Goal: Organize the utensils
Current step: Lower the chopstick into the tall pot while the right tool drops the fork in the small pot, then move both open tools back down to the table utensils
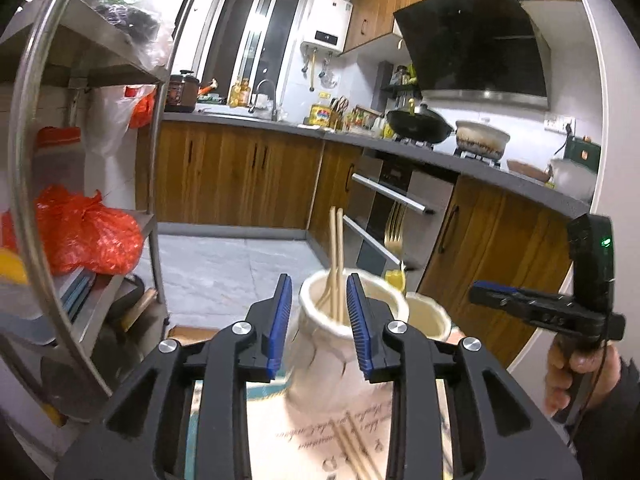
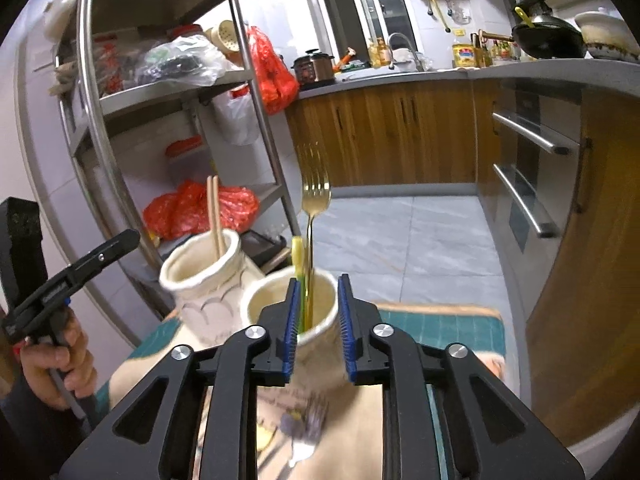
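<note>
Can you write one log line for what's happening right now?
left gripper: open, empty | right gripper: open, empty | chopsticks: in left jar | gold fork: in right jar

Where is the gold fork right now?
The gold fork stands tines-up in the nearer cream holder, just right of the taller cream jar holding chopsticks, seen centre in the right wrist view.

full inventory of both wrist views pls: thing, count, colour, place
Chopsticks: 2, tan, upright in left holder.
Left holder: 1, cream, on mat.
Fork: 1, gold, upright in right holder.
Right holder: 1, cream, beside left holder.
Loose chopsticks: tan, count unclear, flat on mat.
Loose forks: blurred, count unclear, on mat.
Mat: 1, beige and teal.
Left gripper: open, empty.
Right gripper: open, empty.
</note>
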Demonstrator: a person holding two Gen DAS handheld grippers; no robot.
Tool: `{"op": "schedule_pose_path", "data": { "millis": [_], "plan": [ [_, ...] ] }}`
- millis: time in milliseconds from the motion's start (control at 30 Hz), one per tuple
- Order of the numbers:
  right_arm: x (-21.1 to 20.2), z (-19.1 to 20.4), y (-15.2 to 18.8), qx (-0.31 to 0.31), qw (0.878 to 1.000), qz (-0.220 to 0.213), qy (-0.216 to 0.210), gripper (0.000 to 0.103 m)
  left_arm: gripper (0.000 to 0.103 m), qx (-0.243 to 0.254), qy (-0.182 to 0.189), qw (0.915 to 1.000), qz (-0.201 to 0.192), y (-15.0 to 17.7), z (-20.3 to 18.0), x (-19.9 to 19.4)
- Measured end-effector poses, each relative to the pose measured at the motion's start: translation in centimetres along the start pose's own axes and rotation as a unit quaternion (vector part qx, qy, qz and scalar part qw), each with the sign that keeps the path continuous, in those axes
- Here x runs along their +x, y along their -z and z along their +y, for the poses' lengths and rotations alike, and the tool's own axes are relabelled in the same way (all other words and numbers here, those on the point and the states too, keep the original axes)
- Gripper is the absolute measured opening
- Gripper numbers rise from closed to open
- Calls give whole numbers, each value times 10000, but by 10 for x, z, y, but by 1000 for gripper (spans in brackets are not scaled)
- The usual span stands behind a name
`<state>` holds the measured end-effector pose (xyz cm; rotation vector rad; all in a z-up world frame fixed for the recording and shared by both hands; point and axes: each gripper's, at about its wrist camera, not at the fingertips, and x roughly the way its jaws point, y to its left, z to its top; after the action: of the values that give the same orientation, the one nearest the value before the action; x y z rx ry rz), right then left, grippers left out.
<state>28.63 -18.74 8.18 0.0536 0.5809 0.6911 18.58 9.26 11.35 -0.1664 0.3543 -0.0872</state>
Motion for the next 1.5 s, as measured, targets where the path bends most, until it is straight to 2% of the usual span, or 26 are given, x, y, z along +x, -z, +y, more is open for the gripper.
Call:
{"op": "schedule_pose_path", "data": {
  "millis": [133,267,400,533,733,933,1200,1300,1367,1500],
  "plan": [
    [-6,2,16,53,9998,175,71,23,30,-34,-91,9994,335,20,2,-6],
    [-8,2,33,80,9991,396,127,23,30,-74,-131,9961,873,48,1,-3],
    [-8,6,50,92,9979,617,145,28,30,-143,-95,9928,1189,69,0,-1],
    [-5,9,67,90,9963,843,165,29,30,-167,-74,9893,1446,85,-5,1],
    [5,17,88,35,9926,1196,201,29,30,67,-14,9800,1990,107,-20,16],
    [18,31,102,-198,9873,1566,208,29,30,354,45,9693,2432,116,-33,30],
    [27,41,107,-445,9817,1822,338,28,30,541,-16,9631,2638,116,-39,36],
    [26,42,108,-588,9801,1859,366,23,30,626,-15,9617,2670,117,-41,34],
    [24,40,108,-625,9792,1897,345,19,27,772,-53,9597,2702,118,-43,32],
    [21,33,106,-717,9750,2081,290,15,9,753,38,9547,2878,115,-40,31]
  ]
}}
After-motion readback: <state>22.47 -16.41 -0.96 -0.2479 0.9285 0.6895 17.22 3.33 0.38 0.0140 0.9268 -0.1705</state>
